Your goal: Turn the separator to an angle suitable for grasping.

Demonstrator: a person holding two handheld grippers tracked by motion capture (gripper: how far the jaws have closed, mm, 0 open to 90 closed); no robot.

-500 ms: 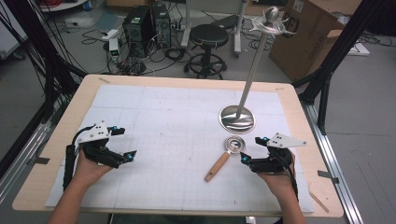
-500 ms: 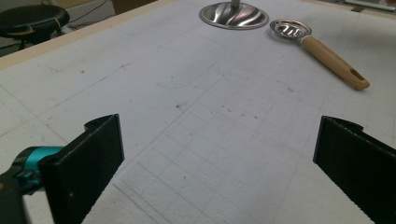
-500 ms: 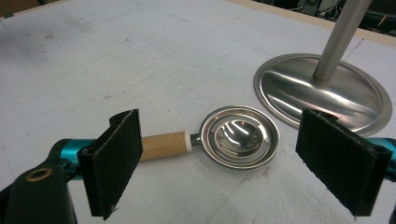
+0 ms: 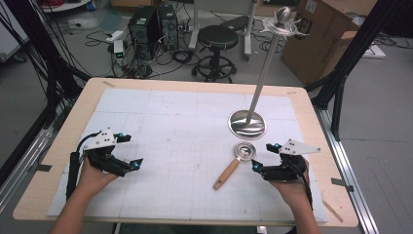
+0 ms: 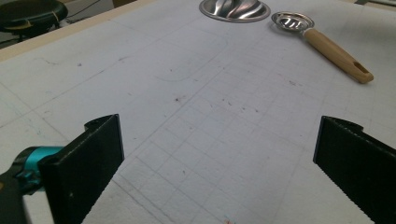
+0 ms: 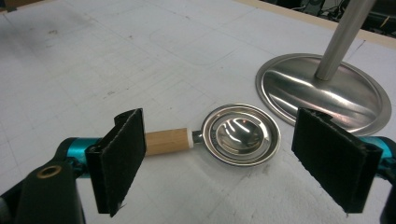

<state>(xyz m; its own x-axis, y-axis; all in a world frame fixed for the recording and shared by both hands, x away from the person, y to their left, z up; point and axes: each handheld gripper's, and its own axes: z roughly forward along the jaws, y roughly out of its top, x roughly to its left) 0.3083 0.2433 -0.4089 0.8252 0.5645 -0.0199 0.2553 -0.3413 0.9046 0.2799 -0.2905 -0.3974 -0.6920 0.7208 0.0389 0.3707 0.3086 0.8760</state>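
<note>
High view: left gripper (image 4: pixel 130 150) rests on the white gridded mat (image 4: pixel 185 122) at the near left, jaws wide apart, holding nothing. Right gripper (image 4: pixel 265 157) at the near right, also wide open and empty, just right of a wooden-handled metal strainer (image 4: pixel 237 162); the steel stand (image 4: pixel 248 123) is just beyond it. Left gripper view: 2 jaws spread over bare mat; strainer (image 5: pixel 322 42) far right. Right gripper view: strainer bowl (image 6: pixel 240 134) between the 2 jaws, untouched. Judgement: light, rigid; the polished rim likely slips, so grip the wooden handle (image 6: pixel 166 141).
</note>
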